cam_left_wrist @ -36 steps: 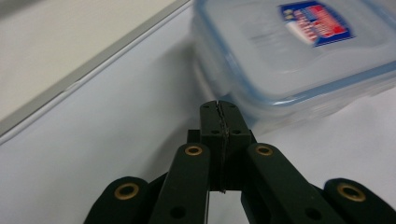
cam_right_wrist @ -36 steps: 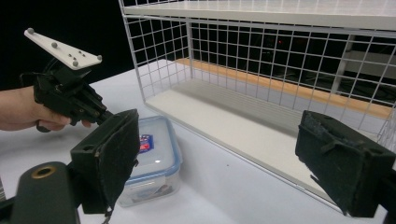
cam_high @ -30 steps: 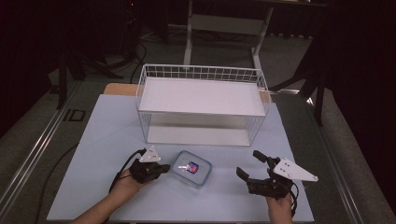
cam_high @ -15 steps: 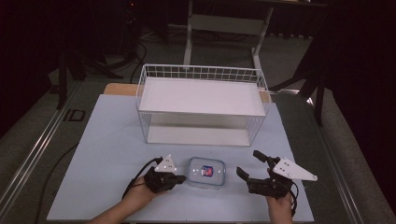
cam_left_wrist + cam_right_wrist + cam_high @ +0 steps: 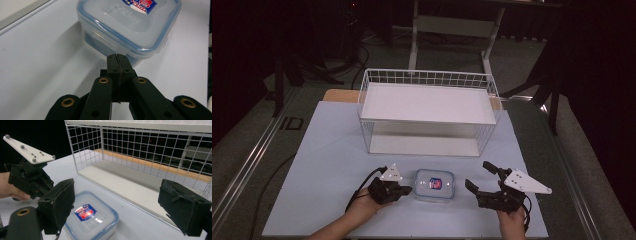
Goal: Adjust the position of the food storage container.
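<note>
the lidded container [image 5: 434,185] sits on the counter [image 5: 327,150] near its front edge, in front of the wire basket [image 5: 428,111] and not yet lifted. the left gripper [image 5: 404,190] has its fingers pressed together, tips at the container's side, seemingly nudging it. the right gripper [image 5: 477,180] waits just to the container's right, fingers wide apart. judging by this, grasping and placing remain. open counter lies on both sides; the basket's front wire wall stands close behind.
</note>
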{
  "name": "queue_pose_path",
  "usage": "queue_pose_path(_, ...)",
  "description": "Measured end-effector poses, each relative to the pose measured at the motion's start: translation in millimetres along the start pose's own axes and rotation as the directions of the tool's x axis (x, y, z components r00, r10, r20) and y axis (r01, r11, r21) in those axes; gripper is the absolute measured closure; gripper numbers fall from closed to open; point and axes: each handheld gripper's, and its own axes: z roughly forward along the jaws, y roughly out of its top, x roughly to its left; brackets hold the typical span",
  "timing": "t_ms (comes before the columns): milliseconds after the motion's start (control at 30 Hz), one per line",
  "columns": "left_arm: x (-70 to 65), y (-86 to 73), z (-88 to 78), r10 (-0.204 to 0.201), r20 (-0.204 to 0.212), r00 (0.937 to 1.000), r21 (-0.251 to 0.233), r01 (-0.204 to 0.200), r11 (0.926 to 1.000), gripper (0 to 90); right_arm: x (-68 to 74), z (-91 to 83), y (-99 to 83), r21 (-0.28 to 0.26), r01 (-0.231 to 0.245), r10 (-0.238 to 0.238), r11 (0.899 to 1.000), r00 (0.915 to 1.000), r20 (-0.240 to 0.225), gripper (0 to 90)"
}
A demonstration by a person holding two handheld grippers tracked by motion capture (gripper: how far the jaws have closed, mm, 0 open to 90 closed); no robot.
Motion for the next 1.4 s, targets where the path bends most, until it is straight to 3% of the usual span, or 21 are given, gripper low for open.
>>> queue_pose_path(333, -6.6, 10.5, 18.5, 0.009, 0.023, 0.9997, 0.007, -0.009, 0.9999, 90.0, 0.9, 0.8, -0.5, 0.005, 0.002, -0.002, 1.000, 1.0000, -0.003, 14.0)
queue_pose_path(500, -7.7, 16.1, 26.0, 0.019, 0.014, 0.9997, 0.010, -0.019, 0.9998, 90.0, 1.2, 1.9, -1.4, 0.011, 0.003, -0.003, 1.000, 1.0000, -0.009, 14.0)
queue_pose_path(867, -0.2, 30.9, 39.3, -0.016, -0.007, 0.9998, -0.015, 0.016, 0.9998, 90.0, 2.0, 2.4, -1.9, 0.015, 0.003, -0.003, 1.000, 0.9999, -0.013, 14.0)
queue_pose_path(1100, 2.2, 28.2, 31.2, -0.031, 0.006, 0.9995, -0.034, 0.031, 0.9989, 90.0, 1.8, 2.1, -2.4, 0.010, 0.000, 0.001, 1.000, 0.9999, -0.016, 14.0)
queue_pose_path(1233, 3.1, 23.4, 16.5, -0.057, 0.021, 0.9982, -0.065, 0.058, 0.9962, 76.7, 1.9, 4.7, -3.4, 0.015, -0.006, 0.006, 1.000, 0.9997, -0.024, 13.9)
queue_pose_path(1333, 4.8, 20.8, 3.7, -0.085, 0.026, 0.9960, -0.103, 0.088, 0.9908, 60.5, 2.8, 6.8, -4.2, 0.025, -0.007, 0.008, 1.000, 0.9995, -0.030, 14.0)
queue_pose_path(1400, 4.7, 20.4, -5.2, -0.084, 0.019, 0.9963, -0.119, 0.085, 0.9892, 44.2, 5.2, 7.7, -3.8, 0.042, 0.021, -0.020, 0.999, 0.9991, -0.037, 14.1)
